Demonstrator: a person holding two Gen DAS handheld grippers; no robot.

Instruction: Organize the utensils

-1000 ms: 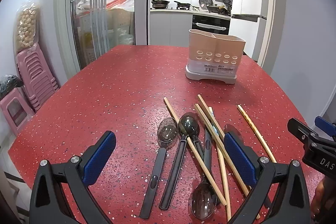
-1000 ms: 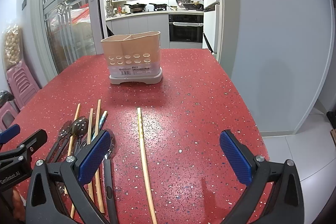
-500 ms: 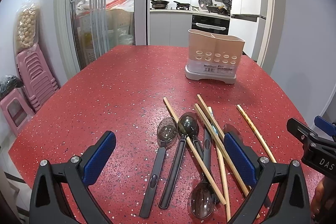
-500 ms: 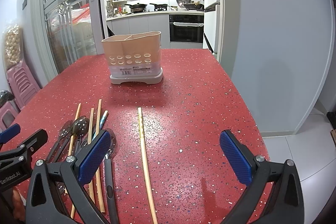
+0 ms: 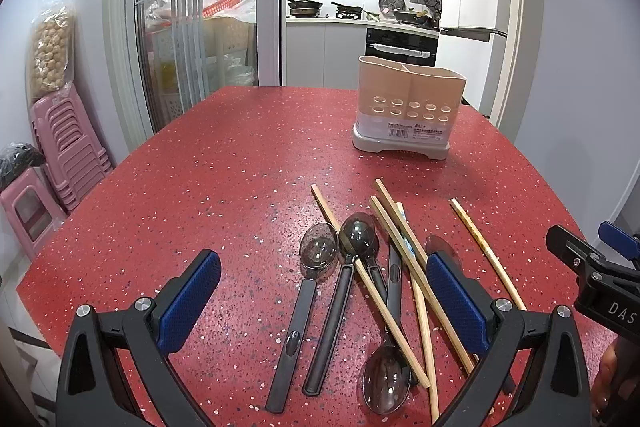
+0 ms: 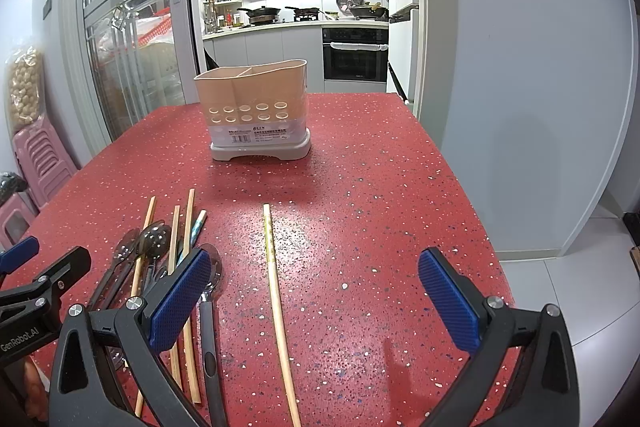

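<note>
so both tools hover low over the red speckled counter [image 5: 208, 163], each with its jaws spread wide and nothing between them. the left hand-held gripper [image 5: 320, 291] sits above a loose heap of utensils: three dark spoons [image 5: 320, 251] lie with bowls pointing away from the camera, a fourth spoon [image 5: 386, 383] lies reversed with its bowl nearest the lens, and several wooden chopsticks [image 5: 394, 239] cross over their handles at angles. its right blue pad [image 5: 456, 303] covers part of that heap. one single chopstick [image 6: 276, 291] lies apart from the pile, on its right, running almost straight away from the camera between the fingers of the right hand-held gripper [image 6: 314, 295], which does not touch it. the beige utensil holder [image 6: 256, 111] stands upright farther back on the counter, well apart from the utensils, with two compartments visible at its rim and rows of round holes in its front wall; whether anything is inside cannot be told. pink stacked stools [image 5: 68, 143] stand on the floor to the left of the counter.
</note>
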